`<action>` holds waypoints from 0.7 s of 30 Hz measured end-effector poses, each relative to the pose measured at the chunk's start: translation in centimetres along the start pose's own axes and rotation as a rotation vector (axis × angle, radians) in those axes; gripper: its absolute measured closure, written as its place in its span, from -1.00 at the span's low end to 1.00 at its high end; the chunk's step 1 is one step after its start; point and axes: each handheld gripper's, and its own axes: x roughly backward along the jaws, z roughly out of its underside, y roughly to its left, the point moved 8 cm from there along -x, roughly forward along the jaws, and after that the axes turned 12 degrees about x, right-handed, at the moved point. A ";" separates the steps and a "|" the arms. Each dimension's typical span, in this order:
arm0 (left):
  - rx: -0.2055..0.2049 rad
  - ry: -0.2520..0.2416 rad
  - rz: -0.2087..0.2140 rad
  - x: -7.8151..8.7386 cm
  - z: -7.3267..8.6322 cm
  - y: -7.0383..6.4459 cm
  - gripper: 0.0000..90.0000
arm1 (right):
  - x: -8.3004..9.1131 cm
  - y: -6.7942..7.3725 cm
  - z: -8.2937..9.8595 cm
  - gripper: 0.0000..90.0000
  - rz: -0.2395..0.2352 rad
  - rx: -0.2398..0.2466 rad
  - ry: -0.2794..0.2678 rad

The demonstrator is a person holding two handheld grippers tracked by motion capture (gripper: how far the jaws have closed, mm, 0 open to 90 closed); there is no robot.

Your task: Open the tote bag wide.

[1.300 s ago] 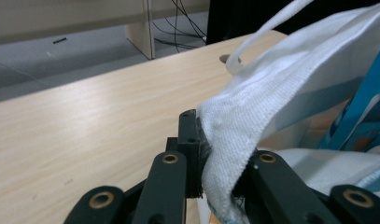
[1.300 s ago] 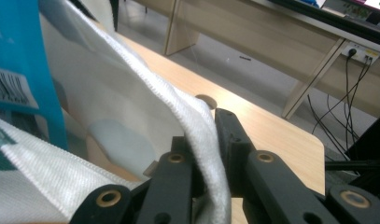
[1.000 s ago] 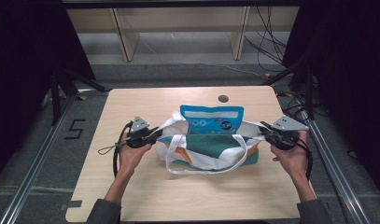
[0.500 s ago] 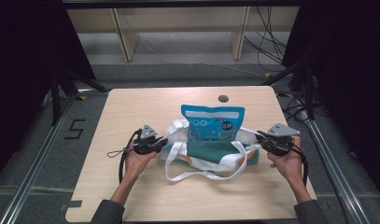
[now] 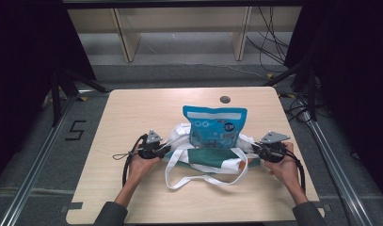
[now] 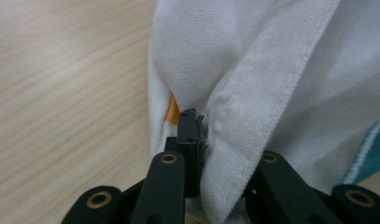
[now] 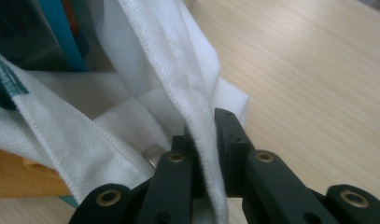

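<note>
A white tote bag (image 5: 212,160) with a green band and long white handles lies on the wooden table (image 5: 132,113). A blue snack pouch (image 5: 214,126) stands upright in the bag's mouth. My left gripper (image 5: 166,149) is shut on the bag's left edge; its jaws pinch a fold of the white cloth (image 6: 234,93). My right gripper (image 5: 253,149) is shut on the bag's right edge, with a white hem (image 7: 197,107) clamped between its jaws. A handle loop (image 5: 203,178) hangs toward the front of the table.
A dark round hole (image 5: 225,99) sits near the table's far edge. Wooden shelving legs (image 5: 128,37) and cables (image 5: 269,42) lie on the floor behind. Metal rails (image 5: 34,174) run along both sides of the table.
Both grippers have come down and toward me with the bag's edges. The bag's walls have sunk, so more of the blue pouch stands exposed.
</note>
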 end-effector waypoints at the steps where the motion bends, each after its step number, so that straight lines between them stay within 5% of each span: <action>1: 0.000 0.000 0.000 0.0 0.0 0.0 0.78 | -0.1 0.1 0.3 0.88 -0.009 -0.025 0.005; 6: -0.017 0.019 0.016 -0.1 0.3 -0.4 0.78 | -0.9 0.1 0.8 0.92 -0.020 -0.032 -0.026; 7: -0.016 0.039 0.031 0.3 0.6 -0.6 0.78 | -0.9 0.2 0.9 0.92 -0.031 -0.072 -0.034; 13: -0.054 0.051 0.032 0.9 1.2 -1.2 0.77 | -0.9 0.1 0.8 0.91 -0.034 -0.047 -0.041; 16: -0.034 0.076 0.054 1.4 1.8 -1.9 0.76 | -0.8 0.1 0.8 0.90 -0.023 -0.045 -0.042; 19: -0.034 0.106 0.064 2.0 2.1 -2.4 0.67 | -0.6 0.2 0.7 0.81 -0.035 -0.054 -0.045; 20: -0.049 0.111 0.045 2.3 1.9 -2.4 0.58 | -0.3 -0.4 0.7 0.50 -0.008 -0.080 -0.035; 21: -0.049 0.111 0.045 2.3 1.9 -2.4 0.50 | 0.0 -0.6 0.6 0.43 0.006 -0.106 -0.031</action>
